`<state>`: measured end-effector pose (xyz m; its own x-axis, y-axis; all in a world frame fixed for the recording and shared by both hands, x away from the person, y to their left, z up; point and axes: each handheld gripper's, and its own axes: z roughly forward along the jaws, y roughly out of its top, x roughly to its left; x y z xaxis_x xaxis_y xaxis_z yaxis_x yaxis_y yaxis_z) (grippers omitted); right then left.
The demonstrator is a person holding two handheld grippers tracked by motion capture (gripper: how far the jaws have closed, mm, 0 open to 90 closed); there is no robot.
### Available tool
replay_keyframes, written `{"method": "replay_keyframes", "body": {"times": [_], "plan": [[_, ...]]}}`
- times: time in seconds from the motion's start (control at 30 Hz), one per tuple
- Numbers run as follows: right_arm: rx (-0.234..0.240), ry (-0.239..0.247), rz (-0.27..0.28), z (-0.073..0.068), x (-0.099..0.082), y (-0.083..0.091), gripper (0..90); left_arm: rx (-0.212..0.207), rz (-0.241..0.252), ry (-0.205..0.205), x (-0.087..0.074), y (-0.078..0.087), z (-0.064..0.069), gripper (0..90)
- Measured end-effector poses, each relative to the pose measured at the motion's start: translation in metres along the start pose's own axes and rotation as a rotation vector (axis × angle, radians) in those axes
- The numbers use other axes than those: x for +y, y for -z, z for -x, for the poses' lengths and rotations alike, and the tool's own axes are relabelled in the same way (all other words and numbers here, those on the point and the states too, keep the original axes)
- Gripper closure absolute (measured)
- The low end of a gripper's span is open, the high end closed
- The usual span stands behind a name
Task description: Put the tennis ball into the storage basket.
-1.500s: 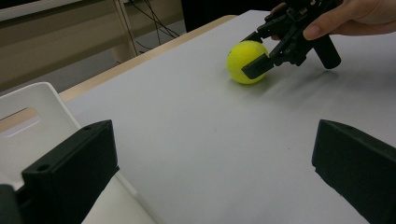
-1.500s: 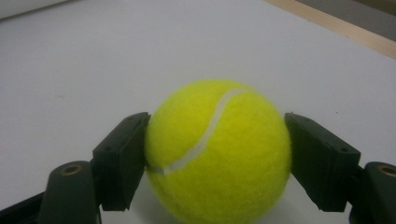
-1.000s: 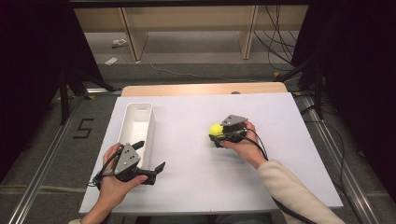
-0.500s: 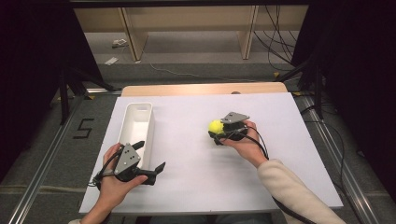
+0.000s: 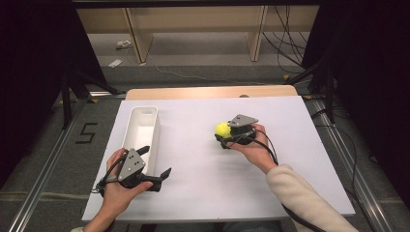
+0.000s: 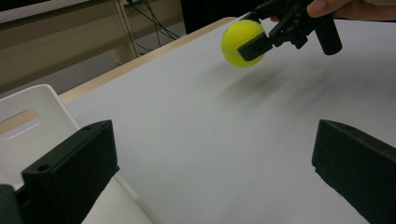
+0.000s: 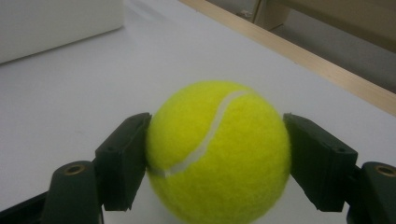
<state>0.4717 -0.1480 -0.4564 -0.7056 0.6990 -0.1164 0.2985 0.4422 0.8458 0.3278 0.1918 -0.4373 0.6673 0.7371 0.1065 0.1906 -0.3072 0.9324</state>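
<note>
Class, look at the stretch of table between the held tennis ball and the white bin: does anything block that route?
Nothing visible does. The right gripper holds the tennis ball; bare white table lies between it and the white bin. The left gripper sits beside the bin's near end.

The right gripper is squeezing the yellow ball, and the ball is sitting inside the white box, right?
Not quite. The right gripper is squeezing the yellow ball, but the ball isn't inside the white box. The high view shows it out over the table, well apart from the box.

Grey floor [image 5: 203, 72] (dark at the sides) runs beneath pale wooden shelving [image 5: 193, 19].
</note>
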Motion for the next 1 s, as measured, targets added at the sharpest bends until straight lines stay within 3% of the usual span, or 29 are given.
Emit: {"method": "replay_keyframes", "body": {"times": [1.0], "plan": [[-0.011,0.003,0.033,-0.002,0.014,0.008,27.0,0.001,0.003,0.004,0.0,0.0,0.0,0.0]]}}
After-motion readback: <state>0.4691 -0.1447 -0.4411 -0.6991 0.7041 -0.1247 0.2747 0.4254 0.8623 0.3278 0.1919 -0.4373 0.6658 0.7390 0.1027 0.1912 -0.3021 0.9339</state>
